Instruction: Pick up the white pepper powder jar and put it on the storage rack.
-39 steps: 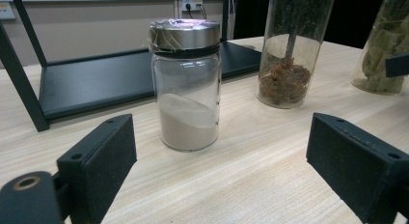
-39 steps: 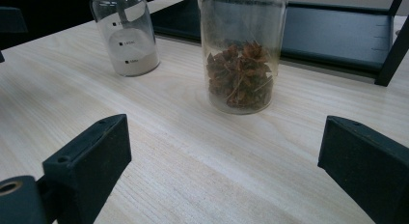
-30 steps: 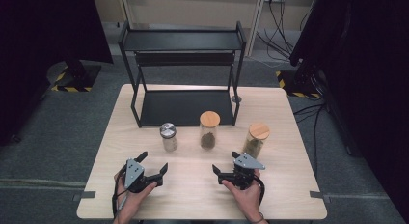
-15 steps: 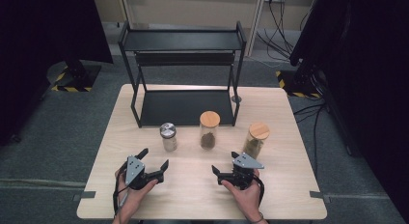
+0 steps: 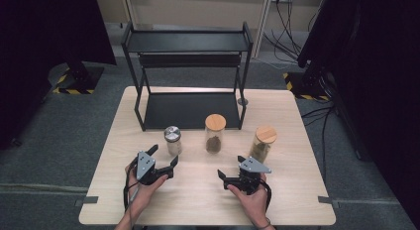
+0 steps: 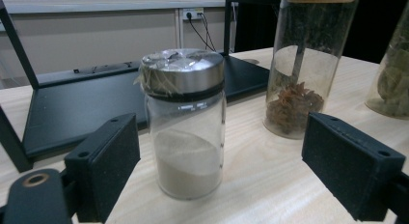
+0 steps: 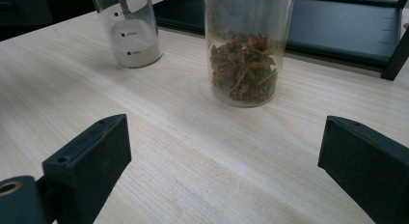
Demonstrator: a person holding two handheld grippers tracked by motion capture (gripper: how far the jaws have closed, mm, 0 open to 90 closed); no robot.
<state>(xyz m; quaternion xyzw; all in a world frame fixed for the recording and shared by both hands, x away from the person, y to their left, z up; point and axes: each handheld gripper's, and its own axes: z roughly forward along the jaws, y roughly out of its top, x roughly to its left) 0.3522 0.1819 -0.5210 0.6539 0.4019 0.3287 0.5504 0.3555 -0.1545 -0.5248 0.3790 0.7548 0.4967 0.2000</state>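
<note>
The left gripper (image 5: 163,158) was released, its jaws spread wide just before the metal-lidded jar (image 5: 173,140), not touching it. This jar stood near the front edge of the black rack (image 5: 188,109). The right gripper (image 5: 231,168) was also released, over bare table (image 5: 198,200), facing the star anise jar (image 7: 247,55). The left gripper view showed pale powder in the small jar; from above this could not be seen.
</note>
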